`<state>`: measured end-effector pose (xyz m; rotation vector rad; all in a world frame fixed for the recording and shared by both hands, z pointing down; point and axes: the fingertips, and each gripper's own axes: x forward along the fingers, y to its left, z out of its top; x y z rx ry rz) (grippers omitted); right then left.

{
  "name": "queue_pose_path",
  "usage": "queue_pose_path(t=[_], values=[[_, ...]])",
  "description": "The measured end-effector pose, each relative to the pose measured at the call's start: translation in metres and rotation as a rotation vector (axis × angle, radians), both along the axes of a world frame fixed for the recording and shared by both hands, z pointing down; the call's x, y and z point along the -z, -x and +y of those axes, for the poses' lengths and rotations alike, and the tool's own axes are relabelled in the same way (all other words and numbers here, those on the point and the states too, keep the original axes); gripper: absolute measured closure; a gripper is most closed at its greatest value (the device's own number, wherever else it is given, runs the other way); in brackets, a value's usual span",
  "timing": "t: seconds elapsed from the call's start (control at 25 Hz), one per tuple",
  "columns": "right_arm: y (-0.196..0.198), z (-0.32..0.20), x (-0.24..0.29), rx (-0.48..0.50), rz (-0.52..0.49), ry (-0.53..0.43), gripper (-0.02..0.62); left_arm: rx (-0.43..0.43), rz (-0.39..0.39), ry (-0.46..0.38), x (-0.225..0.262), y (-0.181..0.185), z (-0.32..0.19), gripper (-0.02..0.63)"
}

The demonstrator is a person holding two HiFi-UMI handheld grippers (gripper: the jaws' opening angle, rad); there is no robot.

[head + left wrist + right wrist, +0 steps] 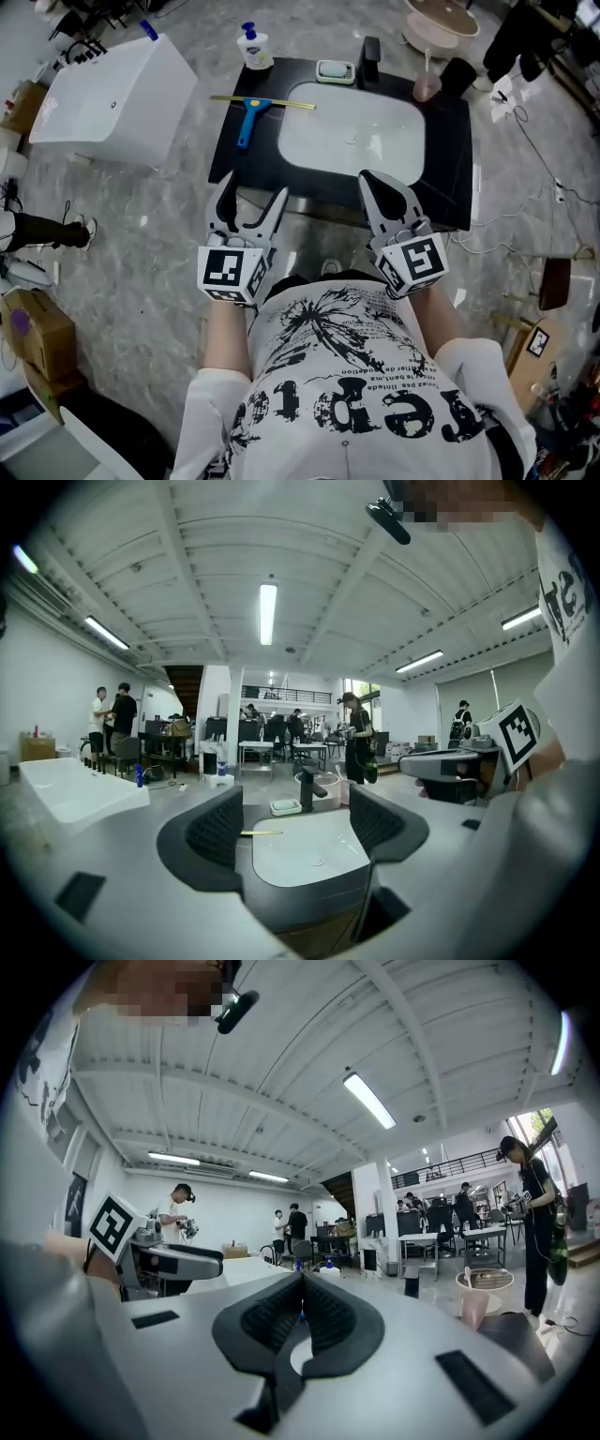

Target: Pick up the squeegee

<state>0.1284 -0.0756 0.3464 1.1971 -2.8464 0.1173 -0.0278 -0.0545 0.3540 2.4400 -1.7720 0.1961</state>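
While the blue-handled squeegee [248, 112] lies on the black table [448, 169] | left hand-held gripper [251, 190] jaws apart, empty | right hand-held gripper [375, 183] jaws pressed together

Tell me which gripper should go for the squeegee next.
Left. The squeegee lies straight ahead of the left gripper, whose jaws stand apart; the right gripper is off to the side, jaws together.

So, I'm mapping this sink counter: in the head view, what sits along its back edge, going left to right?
Along it: soap bottle → soap dish → faucet → pink cup.
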Motion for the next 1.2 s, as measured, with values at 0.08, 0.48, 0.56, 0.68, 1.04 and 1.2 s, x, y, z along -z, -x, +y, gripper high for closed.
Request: queue_pose_path(t=[0.08,0.48,0.56,0.68,1.04,1.2], values=[[0.003,-0.018,-0.004,0.008,0.004,-0.002,0.580,0.012,-0.019,0.026,-0.007,0.003,-0.017,0.259],[0.044,-0.116,-0.019,-0.010,0.044,0.024,0.580,0.028,-0.022,0.147,-0.047,0.048,-0.127,0.260],[0.055,-0.138,-0.025,-0.018,0.052,0.037,0.580,0.015,-0.022,0.188,-0.061,0.059,-0.152,0.260],[0.074,-0.172,-0.039,-0.023,0.072,0.040,0.580,-0.003,-0.034,0.254,-0.089,0.076,-0.188,0.260],[0.115,-0.254,-0.112,-0.081,0.140,0.150,0.580,-0.018,-0.039,0.491,-0.195,0.123,-0.270,0.261],[0.127,-0.281,-0.141,-0.102,0.144,0.201,0.580,-0.028,-0.051,0.575,-0.236,0.136,-0.293,0.261]])
